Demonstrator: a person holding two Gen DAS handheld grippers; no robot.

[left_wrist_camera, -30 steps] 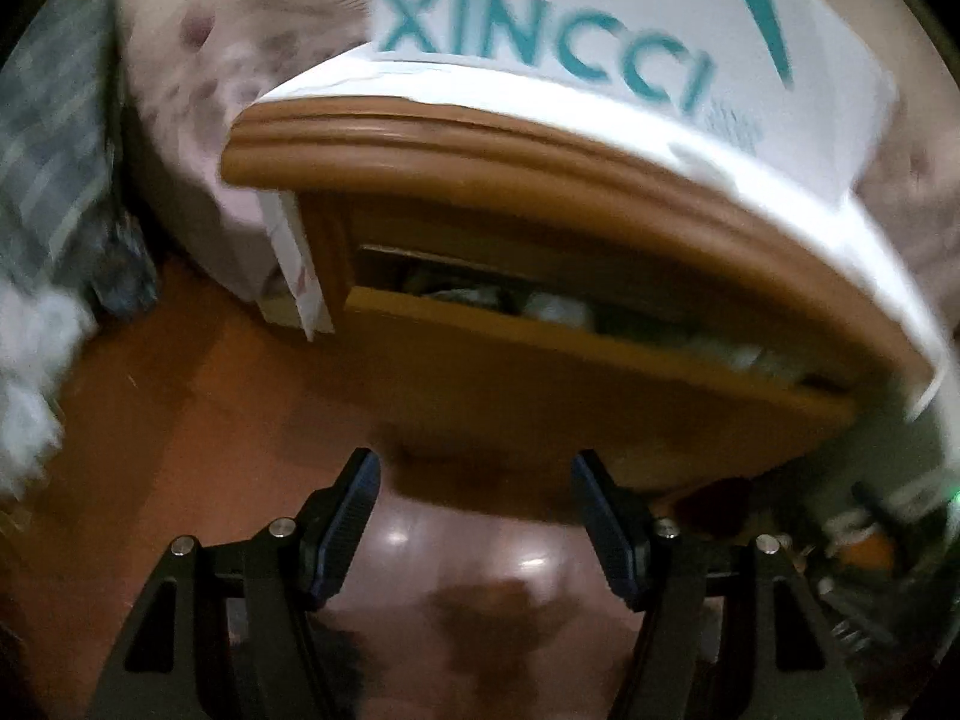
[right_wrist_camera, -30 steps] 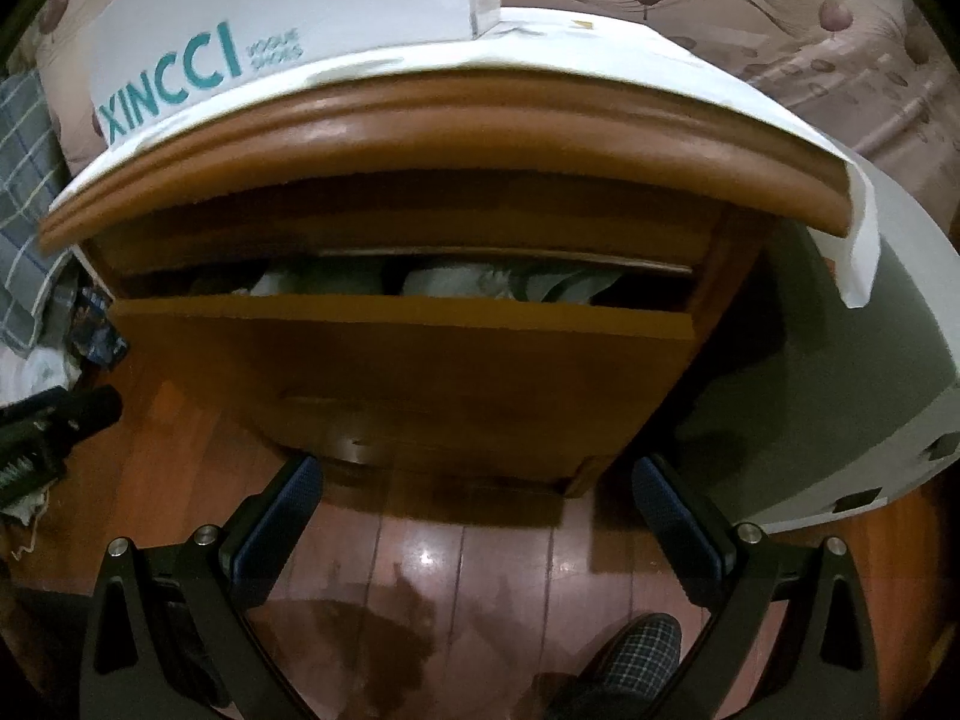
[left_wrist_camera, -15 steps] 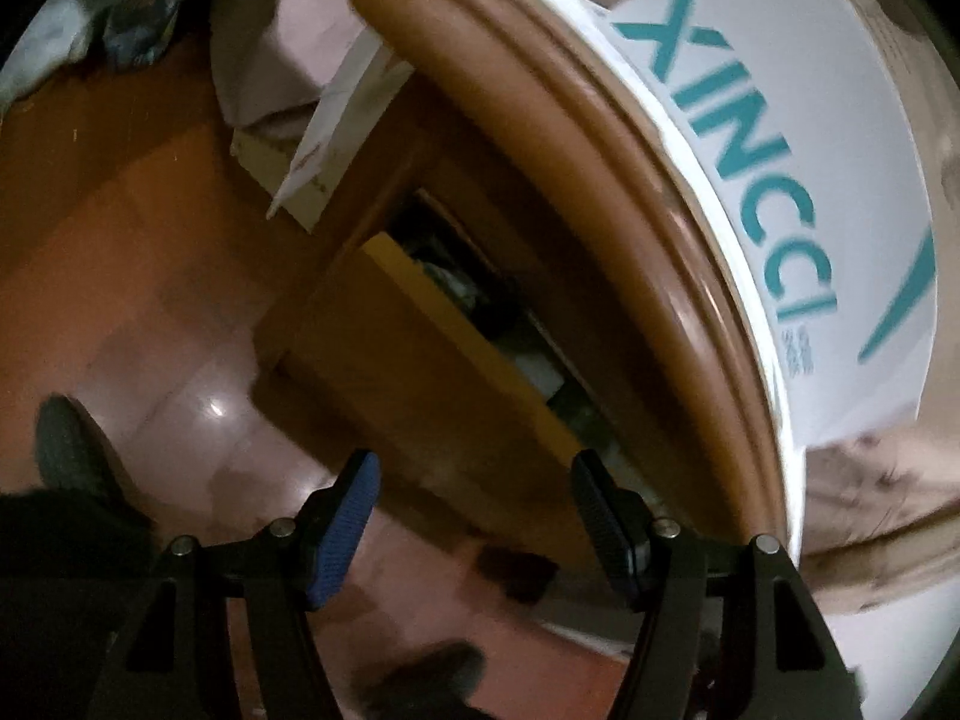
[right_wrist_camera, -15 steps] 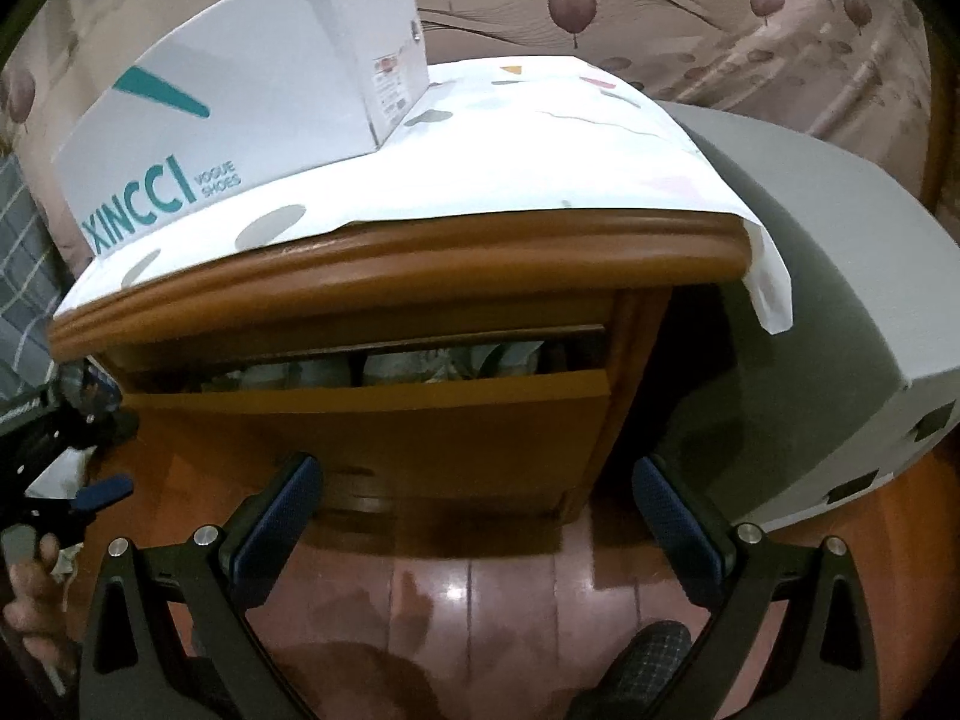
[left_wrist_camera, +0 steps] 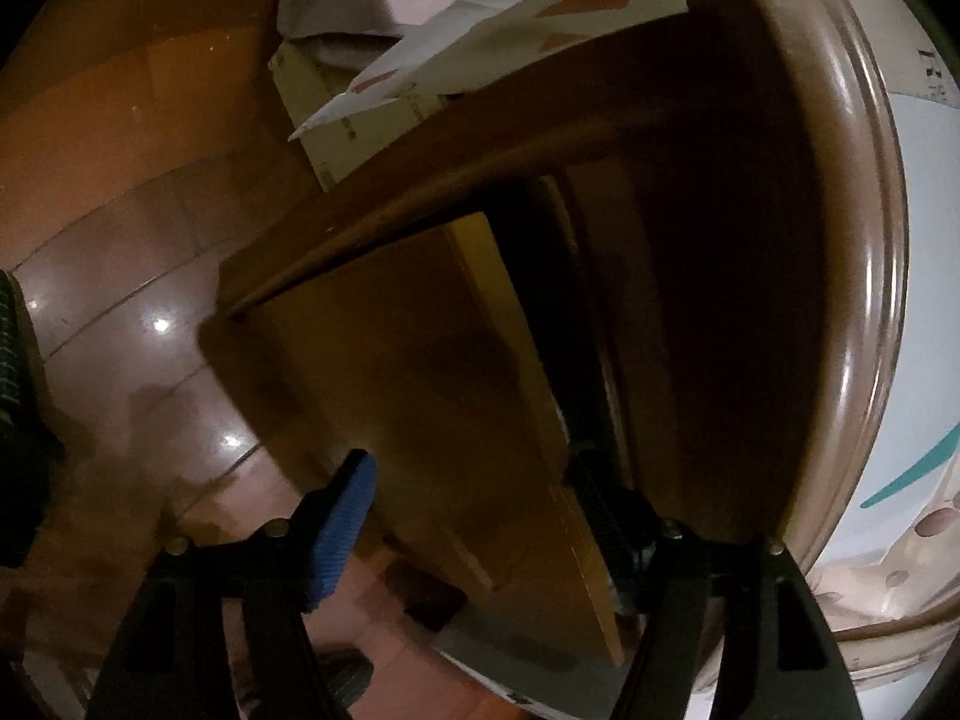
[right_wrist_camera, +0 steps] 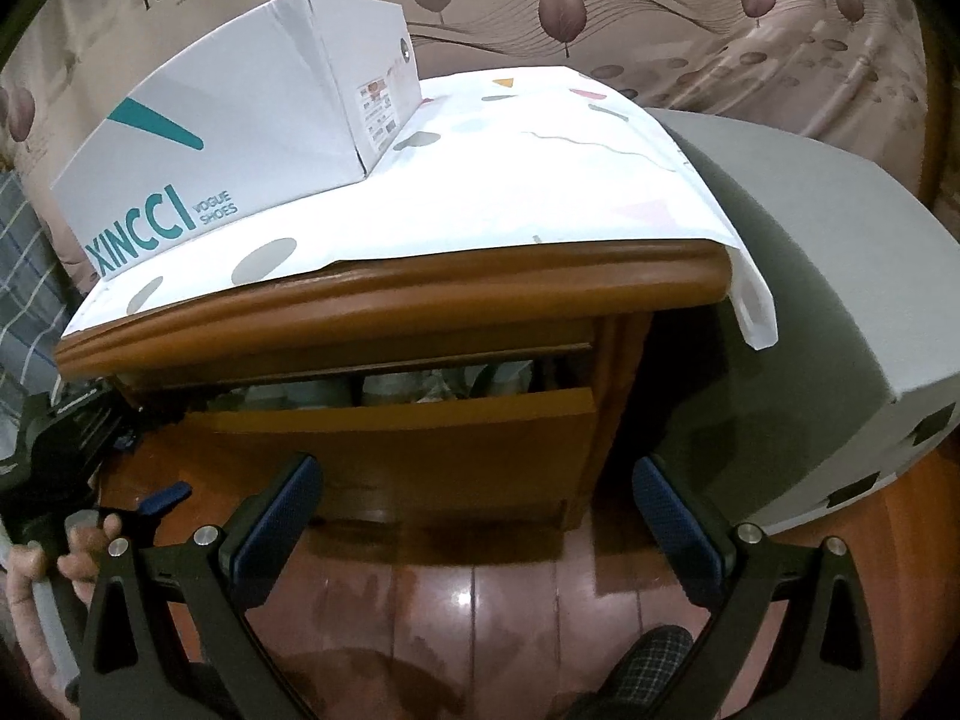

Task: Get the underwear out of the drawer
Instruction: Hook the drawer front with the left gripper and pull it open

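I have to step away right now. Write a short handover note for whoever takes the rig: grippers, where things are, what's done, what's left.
Left hand-held gripper: rolled sideways at the drawer front, straddling its top edge near the left end, jaws opening, nothing gripped.
Right hand-held gripper: open, empty, hanging in front of the nightstand above the floor.
Drawer: only partly pulled out; light folded fabric shows in the gap, too dim to say which piece is underwear.
Done: drawer cracked open.
Left: probably pull the drawer further, pick out the underwear, lift it clear.
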